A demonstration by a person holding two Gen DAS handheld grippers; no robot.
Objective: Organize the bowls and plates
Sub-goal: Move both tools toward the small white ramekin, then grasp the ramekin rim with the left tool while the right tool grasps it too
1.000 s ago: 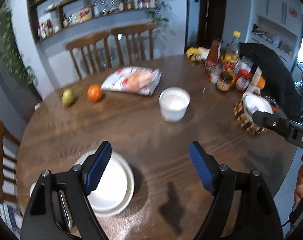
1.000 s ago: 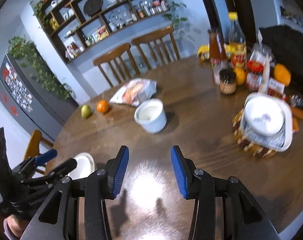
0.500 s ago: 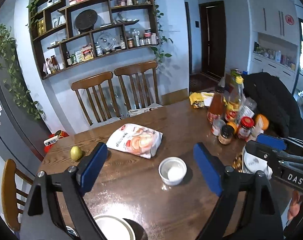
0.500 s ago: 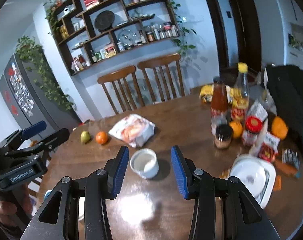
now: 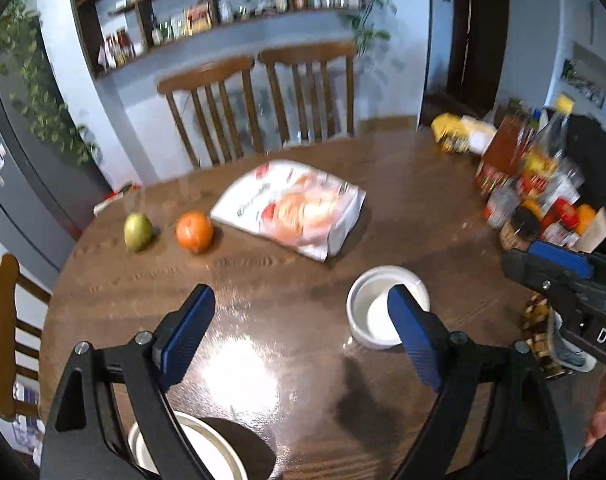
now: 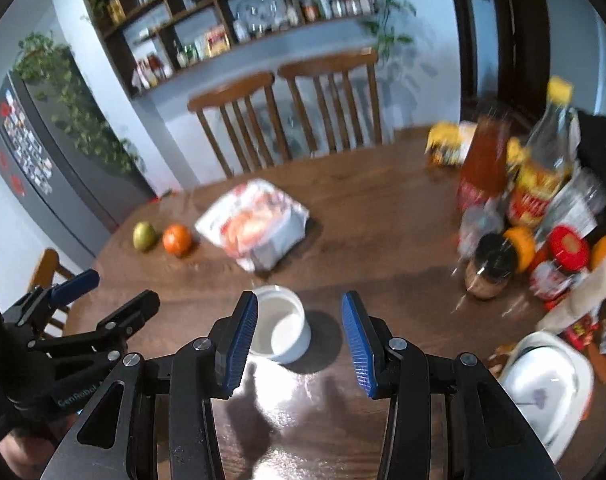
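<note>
A small white bowl (image 5: 377,312) stands on the round wooden table (image 5: 263,272); it also shows in the right wrist view (image 6: 281,328). My left gripper (image 5: 299,332) is open and empty above the table, its right finger in front of the bowl. White plates (image 5: 207,452) lie at the near edge under it. My right gripper (image 6: 299,338) is open and empty just short of the bowl. A white plate on a woven stand (image 6: 547,376) sits at the right.
A snack bag (image 5: 295,208), an orange (image 5: 194,231) and a pear (image 5: 138,231) lie at the table's far side. Bottles and jars (image 6: 519,200) crowd the right. Two wooden chairs (image 5: 259,100) stand behind the table, another chair (image 5: 7,332) at left.
Both grippers rose and tilted up toward the shelves, then came back down toward the table. The white bowl now sits close before both. Both stayed open.
</note>
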